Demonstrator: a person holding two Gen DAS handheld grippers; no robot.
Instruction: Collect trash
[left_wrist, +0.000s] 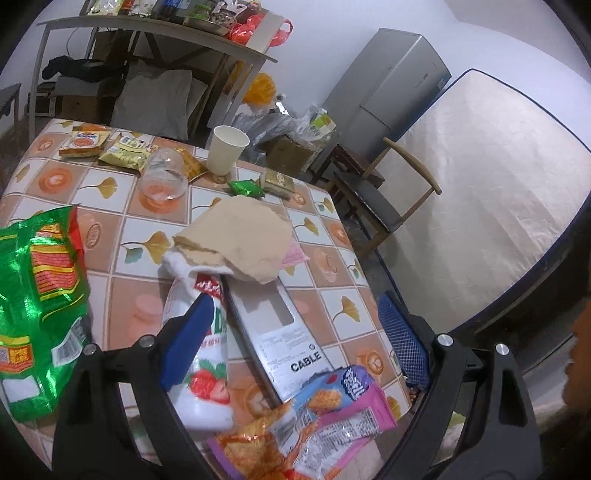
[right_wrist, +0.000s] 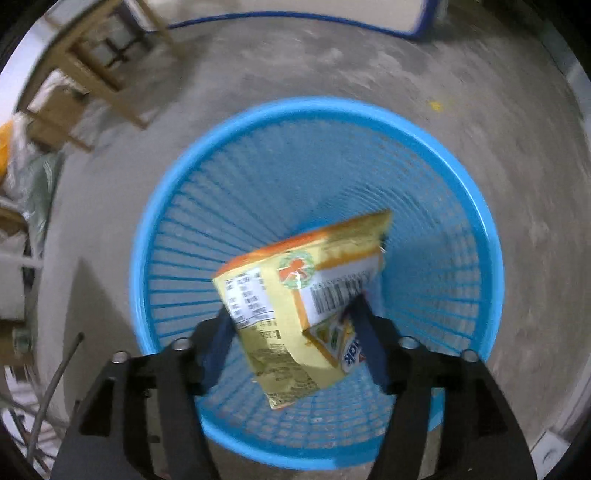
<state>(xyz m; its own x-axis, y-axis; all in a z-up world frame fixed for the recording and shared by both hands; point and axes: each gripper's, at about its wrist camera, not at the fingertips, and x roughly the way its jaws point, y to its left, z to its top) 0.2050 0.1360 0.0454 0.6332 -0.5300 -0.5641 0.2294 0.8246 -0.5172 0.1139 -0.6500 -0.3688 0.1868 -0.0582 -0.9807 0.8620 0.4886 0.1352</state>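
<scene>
Yellow snack packet (right_wrist: 295, 306) hung between the fingers of the right gripper (right_wrist: 295, 343), directly above the open mouth of the blue basket (right_wrist: 177, 177) on the floor; whether the jaws clamped it could not be told. Its long axis ran diagonally. The left gripper (left_wrist: 295, 332), fingers apart, hovered over the littered table (left_wrist: 122, 218), holding nothing.

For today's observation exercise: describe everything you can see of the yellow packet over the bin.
The yellow packet is a crinkled, glossy foil-like snack wrapper with orange edging, a barcode, a nutrition table and a round red-and-green logo. It looks flattened and tilted, one corner up. It sits between the right gripper's blue fingers, directly above the blue slatted bin; the blur hides whether they still pinch it.
</scene>
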